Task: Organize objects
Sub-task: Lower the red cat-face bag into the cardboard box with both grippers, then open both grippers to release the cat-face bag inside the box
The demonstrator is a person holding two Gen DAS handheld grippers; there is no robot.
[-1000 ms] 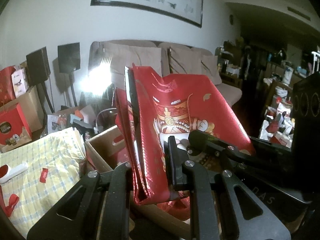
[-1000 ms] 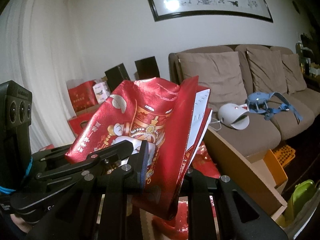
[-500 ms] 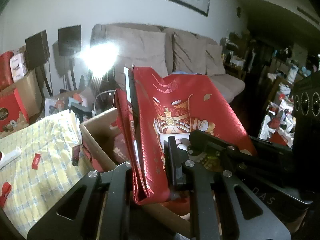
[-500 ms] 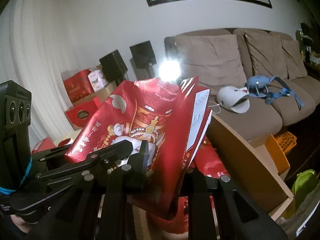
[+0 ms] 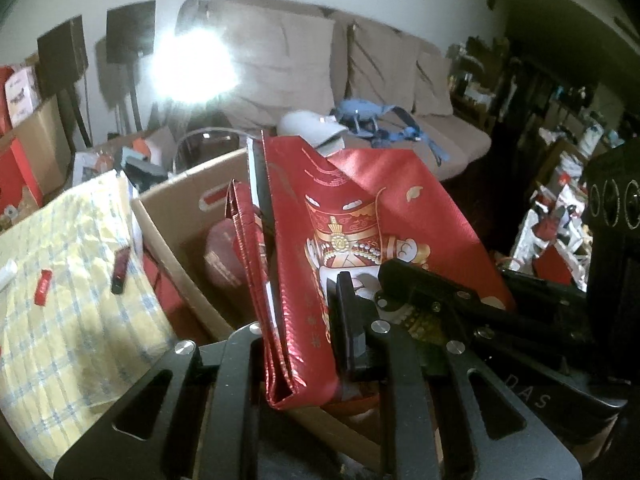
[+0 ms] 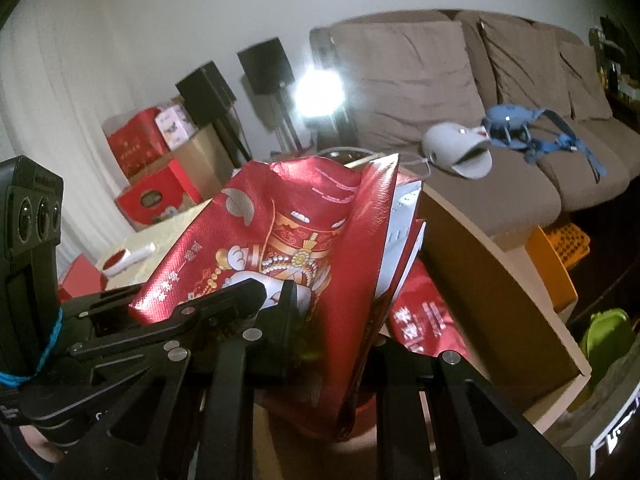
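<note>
- Pinching the red gift bag [image 5: 352, 248] from both sides, my left gripper [image 5: 304, 344] and right gripper [image 6: 324, 344] are both clamped on it, above the cardboard box [image 5: 176, 216].
- Left view alone shows the yellow checked cloth [image 5: 68, 304] to my left.
- Right view alone shows a green object [image 6: 608, 332] low to my right.

Left gripper [image 5: 304, 320] is clamping the folded glossy red foil gift bag [image 5: 344, 240] upright above the open brown cardboard box [image 5: 180, 216]. Right gripper [image 5: 404, 280] is pinching the bag's printed face. Yellow checked cloth [image 5: 68, 300] is lying just left of the box.
</note>
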